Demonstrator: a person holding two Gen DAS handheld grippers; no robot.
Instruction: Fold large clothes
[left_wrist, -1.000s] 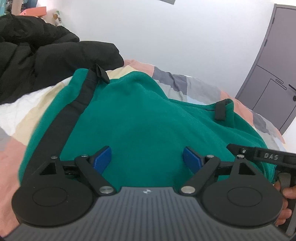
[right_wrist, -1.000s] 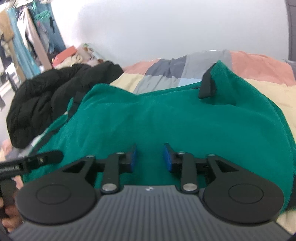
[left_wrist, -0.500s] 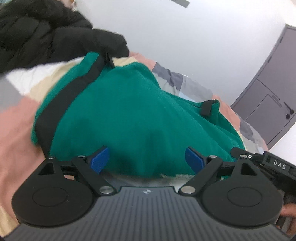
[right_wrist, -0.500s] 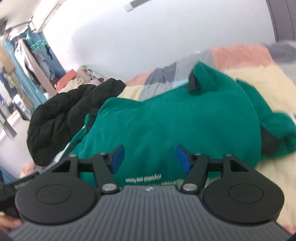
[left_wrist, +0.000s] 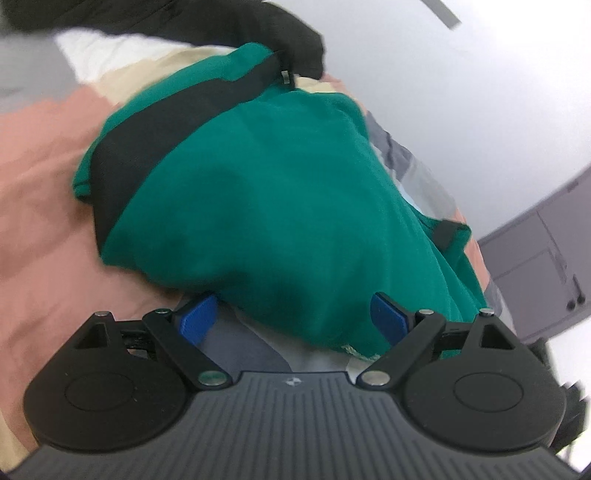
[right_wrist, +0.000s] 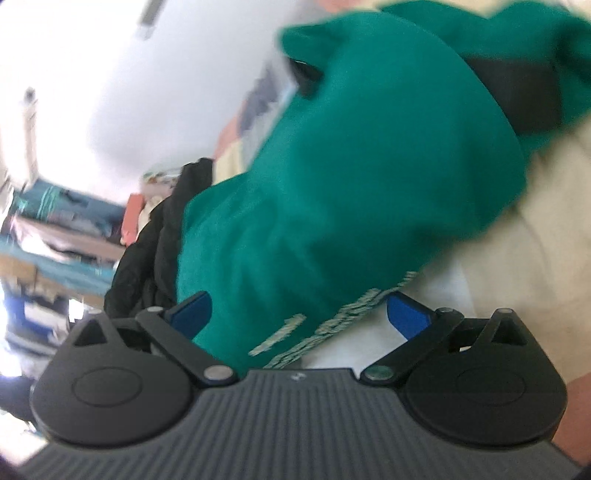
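since it is soft and limp, the green sweatshirt (left_wrist: 266, 192), heaped mid-frame on the patchwork bedspread (left_wrist: 40, 155), will likely sag unless taken by its near hem. left gripper (left_wrist: 291, 314) has its jaws spread wide, holding nothing, cloth just ahead. right gripper (right_wrist: 299, 314) is likewise spread, empty, the printed edge lying between its fingers (right_wrist: 406, 317).

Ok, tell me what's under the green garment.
The green garment lies on a patchwork bedspread of pink, cream and grey panels. Whatever sits directly beneath its middle is covered and cannot be seen. Both grippers are open, holding nothing.
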